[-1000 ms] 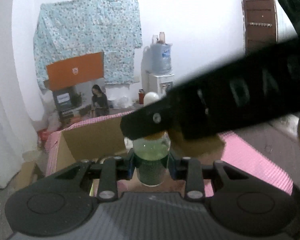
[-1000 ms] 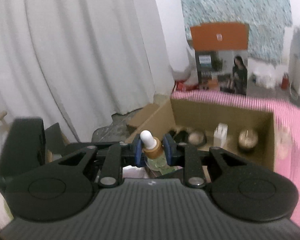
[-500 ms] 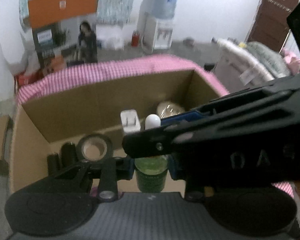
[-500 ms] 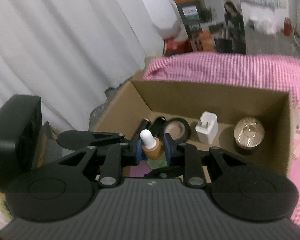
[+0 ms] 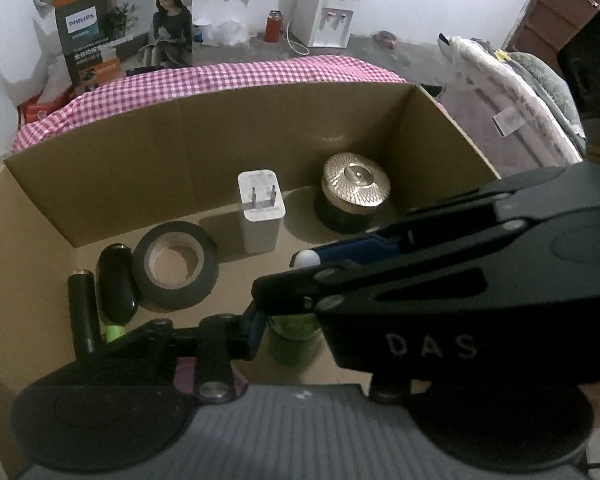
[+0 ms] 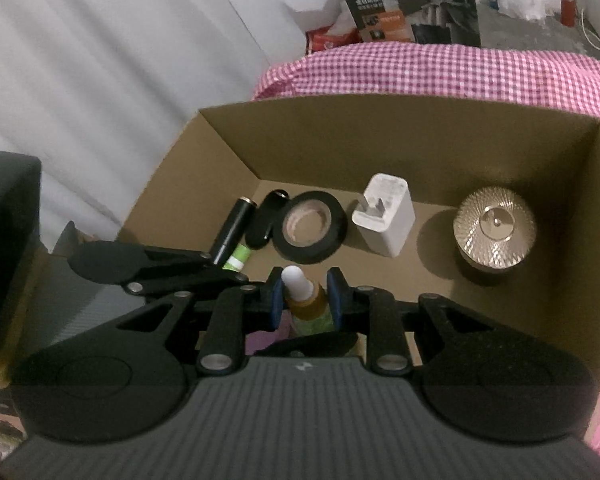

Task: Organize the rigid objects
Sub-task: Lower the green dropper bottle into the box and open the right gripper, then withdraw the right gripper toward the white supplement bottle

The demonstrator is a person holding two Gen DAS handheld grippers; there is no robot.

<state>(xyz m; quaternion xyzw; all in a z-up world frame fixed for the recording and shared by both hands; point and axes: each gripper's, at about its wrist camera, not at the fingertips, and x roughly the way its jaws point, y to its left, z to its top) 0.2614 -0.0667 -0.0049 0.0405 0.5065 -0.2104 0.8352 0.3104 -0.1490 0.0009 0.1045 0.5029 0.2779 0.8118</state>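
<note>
We see the dropper bottle (image 6: 306, 304) nearest, inside the cardboard box (image 6: 400, 132) by its near wall. The right gripper (image 6: 305, 300) clamps its amber neck. The left gripper (image 5: 290, 330) is opening around the green body; its right finger is hidden, so pad contact is unclear. Farther in the box: tape roll (image 5: 176, 264), two dark tubes (image 5: 100, 300) partly cut off, charger (image 5: 260, 212), gold-lidded jar (image 5: 354, 194).

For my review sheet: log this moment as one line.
right hand-held gripper: shut on dropper bottle | left hand-held gripper: jaws opening round its base | over cardboard box
</note>
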